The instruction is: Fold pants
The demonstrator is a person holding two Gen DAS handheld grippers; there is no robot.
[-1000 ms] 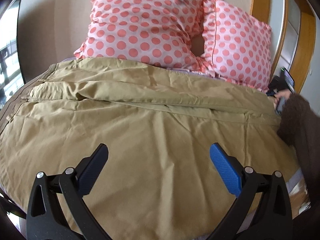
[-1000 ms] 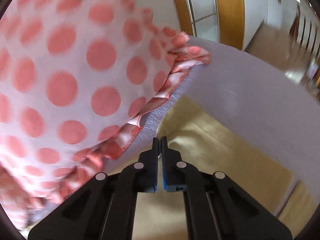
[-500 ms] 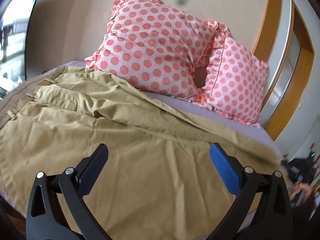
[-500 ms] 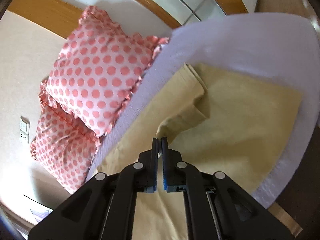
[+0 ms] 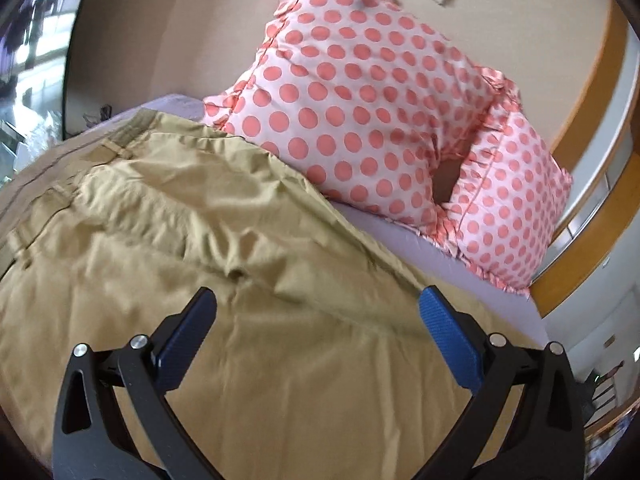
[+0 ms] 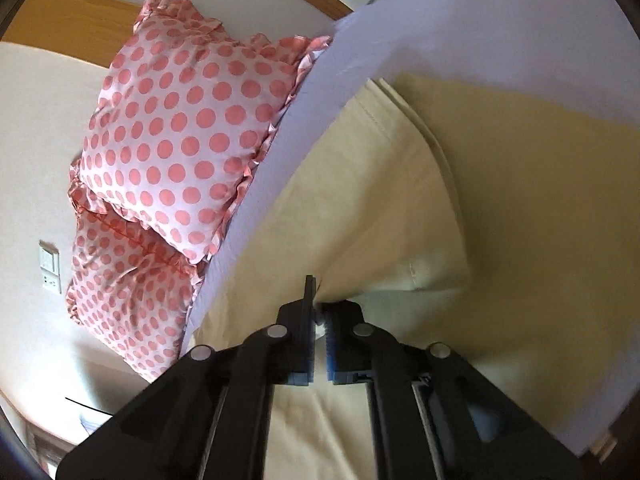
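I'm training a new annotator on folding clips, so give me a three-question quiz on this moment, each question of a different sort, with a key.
1. True or false: the left claw is open, with nothing between its fingers.
2. Multiple choice: the right claw is (A) wide open above the bed, (B) shut on the khaki pants, (C) gripping a pillow.
3. Fill in: the two pillows by the wall are pink with ____ dots.

Key: 1 true; 2 B; 3 coral
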